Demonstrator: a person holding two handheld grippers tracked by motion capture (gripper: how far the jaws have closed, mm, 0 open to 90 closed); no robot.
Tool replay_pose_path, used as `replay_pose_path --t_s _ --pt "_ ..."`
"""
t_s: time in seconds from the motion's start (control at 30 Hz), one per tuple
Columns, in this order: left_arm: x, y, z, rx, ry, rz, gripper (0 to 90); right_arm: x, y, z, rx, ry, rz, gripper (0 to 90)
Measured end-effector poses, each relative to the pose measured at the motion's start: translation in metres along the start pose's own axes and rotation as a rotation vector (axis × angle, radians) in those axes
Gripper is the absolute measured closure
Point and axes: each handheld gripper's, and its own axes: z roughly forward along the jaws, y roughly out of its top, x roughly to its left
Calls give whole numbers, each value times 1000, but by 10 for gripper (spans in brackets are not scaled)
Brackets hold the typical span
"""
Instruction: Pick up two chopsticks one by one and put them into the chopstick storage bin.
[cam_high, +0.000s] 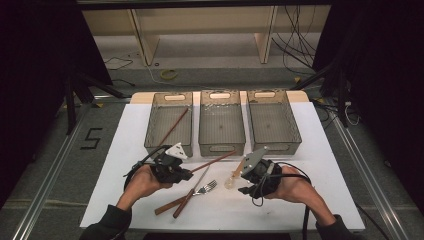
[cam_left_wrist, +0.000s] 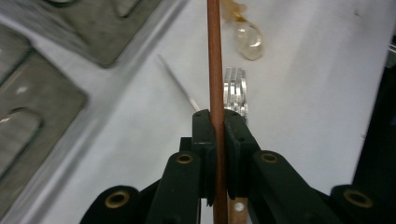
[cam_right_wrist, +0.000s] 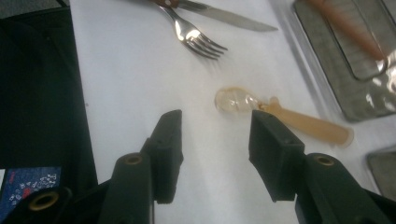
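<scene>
My left gripper (cam_high: 187, 175) is shut on a reddish-brown chopstick (cam_high: 217, 160) that lies slanted across the white table top (cam_high: 310, 200). In the left gripper view the chopstick (cam_left_wrist: 215, 70) runs straight up between the closed jaws. A metal fork (cam_high: 206, 187) and a brown-handled knife (cam_high: 187, 200) lie just beside it. My right gripper (cam_high: 243, 189) is open near a clear plastic spoon (cam_high: 232, 180). In the right gripper view the spoon (cam_right_wrist: 285, 119) lies just beyond the open gripper (cam_right_wrist: 215, 126), a little to the right, with nothing between the jaws.
Three grey bins stand in a row at the back: left (cam_high: 169, 122), middle (cam_high: 222, 122), right (cam_high: 273, 120). A second chopstick (cam_high: 175, 125) leans in the left bin. The fork (cam_right_wrist: 196, 35) and knife (cam_right_wrist: 224, 18) lie farther off in the right gripper view.
</scene>
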Motion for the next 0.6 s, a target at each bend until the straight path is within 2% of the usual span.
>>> replay_pose_path --t_s 0.03,0.17,0.3,0.6 --pt "4 0 -2 -1 6 -1 843 -1 -2 0 4 0 9 541" --pt "17 1 -10 -40 50 -44 844 -3 -13 3 -19 -7 58 499" --pt "33 4 -17 -73 71 -93 844 -5 -23 5 -23 -9 103 450" --pt "67 16 -26 -105 153 -181 843 -4 -36 10 -14 -1 133 419"
